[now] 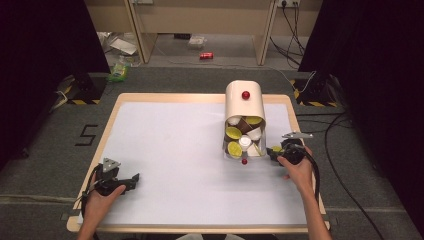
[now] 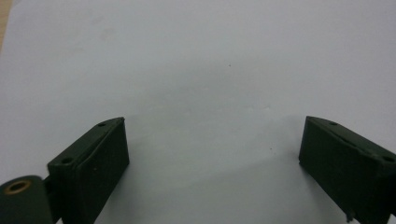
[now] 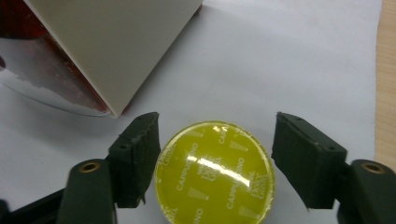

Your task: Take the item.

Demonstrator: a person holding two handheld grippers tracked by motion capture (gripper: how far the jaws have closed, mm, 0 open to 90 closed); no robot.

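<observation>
Where the right tongs [image 3: 215, 154] gape, the yellow capsule [image 3: 215, 172] sits between them.

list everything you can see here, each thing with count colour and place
capsule bin: one, cream with a red knob, lying on its side at the table's far right, mouth toward the person
capsules in the bin: several, yellow-green, white and brown, in the open mouth; exact count unclear
loose capsule: one, yellow-green lid reading cappuccino, on the mat between the right claw's jaws, a gap on one side
mat: one, white, covering the table
table: one, light wood rim
can: one, red, on the floor beyond the table
left claw: black, open, nothing between its jaws, near left
right claw: black, open, beside the bin
</observation>
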